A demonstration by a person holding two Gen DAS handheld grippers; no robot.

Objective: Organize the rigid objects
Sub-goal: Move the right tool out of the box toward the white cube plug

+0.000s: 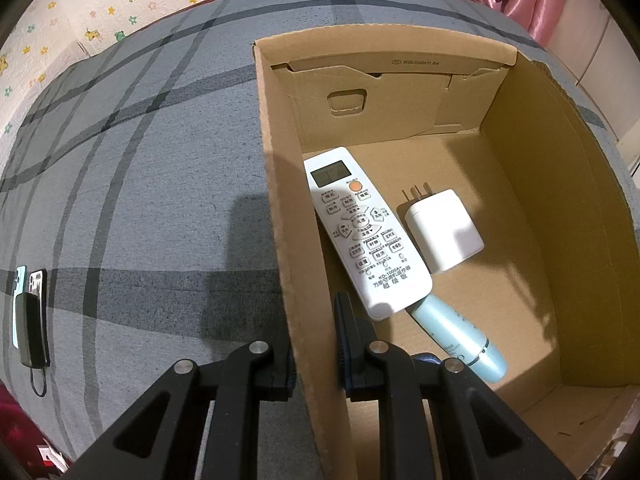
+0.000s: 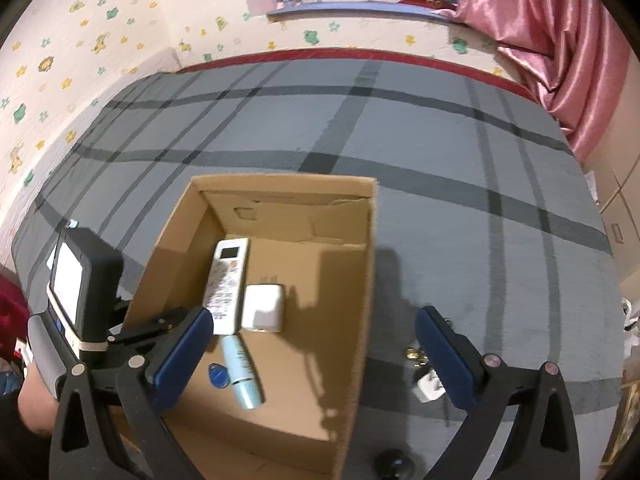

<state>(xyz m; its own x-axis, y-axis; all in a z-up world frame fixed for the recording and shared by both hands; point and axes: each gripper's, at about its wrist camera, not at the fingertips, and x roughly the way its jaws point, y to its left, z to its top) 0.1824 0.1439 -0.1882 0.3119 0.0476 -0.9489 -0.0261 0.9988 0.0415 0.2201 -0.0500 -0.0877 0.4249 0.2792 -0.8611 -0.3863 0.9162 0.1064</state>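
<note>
Phones (image 1: pixel 32 312), glossy, far left on the woven plaid sheet (image 1: pixel 140 200). Left gripper (image 1: pixel 316 344) clamped on the box (image 1: pixel 280 184) wall, plain corrugated card. Inside: slab remote (image 1: pixel 366 232), blocky white charger (image 1: pixel 444 230), smooth cyan tube (image 1: pixel 460 340), blue tag (image 2: pixel 218 374). Right gripper (image 2: pixel 314 350) spread wide, empty; white plug (image 2: pixel 430 388) outside the box.

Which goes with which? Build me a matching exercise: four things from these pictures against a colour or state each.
Things:
1. remote control
2. tube
3. left gripper
4. right gripper

Colour or state:
a. pale blue
b. open, nothing between its pads
c. white, with an orange button
d. shut on a wall of the cardboard box

Pairs: 1-c, 2-a, 3-d, 4-b
</note>
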